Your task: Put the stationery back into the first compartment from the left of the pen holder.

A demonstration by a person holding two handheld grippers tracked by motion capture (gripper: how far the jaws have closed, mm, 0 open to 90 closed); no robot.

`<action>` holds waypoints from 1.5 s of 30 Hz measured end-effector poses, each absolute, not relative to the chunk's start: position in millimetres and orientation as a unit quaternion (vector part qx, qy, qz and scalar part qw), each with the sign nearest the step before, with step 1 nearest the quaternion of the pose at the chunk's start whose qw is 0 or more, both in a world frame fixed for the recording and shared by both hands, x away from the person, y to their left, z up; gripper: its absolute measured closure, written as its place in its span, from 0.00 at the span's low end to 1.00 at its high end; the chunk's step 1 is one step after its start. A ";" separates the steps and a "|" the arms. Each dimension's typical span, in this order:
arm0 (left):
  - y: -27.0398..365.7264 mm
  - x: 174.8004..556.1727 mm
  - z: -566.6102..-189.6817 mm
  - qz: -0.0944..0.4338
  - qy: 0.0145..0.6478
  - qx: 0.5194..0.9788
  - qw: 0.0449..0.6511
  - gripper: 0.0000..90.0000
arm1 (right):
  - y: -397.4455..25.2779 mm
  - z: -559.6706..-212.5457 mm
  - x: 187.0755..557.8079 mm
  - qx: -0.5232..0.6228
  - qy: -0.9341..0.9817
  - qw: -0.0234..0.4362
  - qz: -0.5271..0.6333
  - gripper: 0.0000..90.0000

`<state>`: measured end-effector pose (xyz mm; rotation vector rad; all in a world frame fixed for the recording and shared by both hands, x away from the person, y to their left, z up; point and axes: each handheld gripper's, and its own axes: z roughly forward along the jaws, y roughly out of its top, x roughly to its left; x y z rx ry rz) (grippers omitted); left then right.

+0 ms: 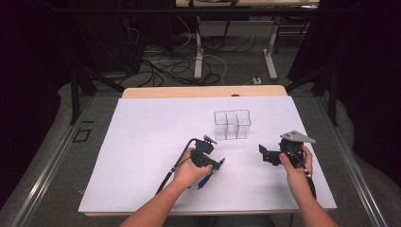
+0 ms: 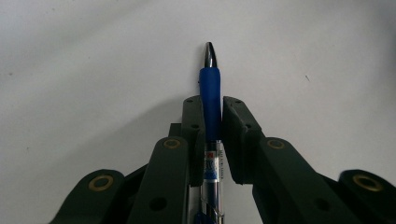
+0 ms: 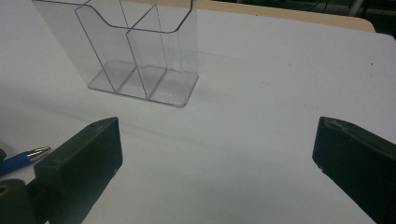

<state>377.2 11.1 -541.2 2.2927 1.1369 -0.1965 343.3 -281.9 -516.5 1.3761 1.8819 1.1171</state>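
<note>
A blue pen (image 2: 211, 100) with a silver tip lies along my left gripper (image 2: 212, 106), whose jaws are shut on its blue grip just above the white table. In the high view the left gripper (image 1: 215, 165) is at mid-table with the pen (image 1: 206, 179) slanting back under the hand. My right gripper (image 1: 265, 154) sits to its right, open, with nothing between its fingers (image 3: 84, 161). A clear plastic organizer (image 1: 231, 125) with several compartments stands upright beyond both grippers. In the right gripper view the organizer (image 3: 135, 56) stands ahead at left, and the pen (image 3: 23, 157) tip pokes in at the left edge.
The white sheet (image 1: 151, 142) covers most of the table, with a wooden edge (image 1: 203, 91) at the far side. Beyond the table are cables and table legs (image 1: 198, 56) on the floor.
</note>
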 end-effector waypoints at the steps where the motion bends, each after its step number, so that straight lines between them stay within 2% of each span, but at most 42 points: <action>1: 11.1 377.3 -541.2 -0.074 0.425 0.856 0.284 0.88 | -282.4 -516.5 343.6 0.510 0.701 0.276 0.415 0.01; 18: 17.6 377.3 -533.4 -0.087 0.425 0.848 0.305 0.88 | -283.1 -516.4 342.9 0.516 0.697 0.273 0.417 0.01; 45: 45.5 374.2 -511.6 -0.057 0.443 0.794 0.411 0.88 | -274.3 -516.0 342.5 0.502 0.708 0.264 0.421 0.01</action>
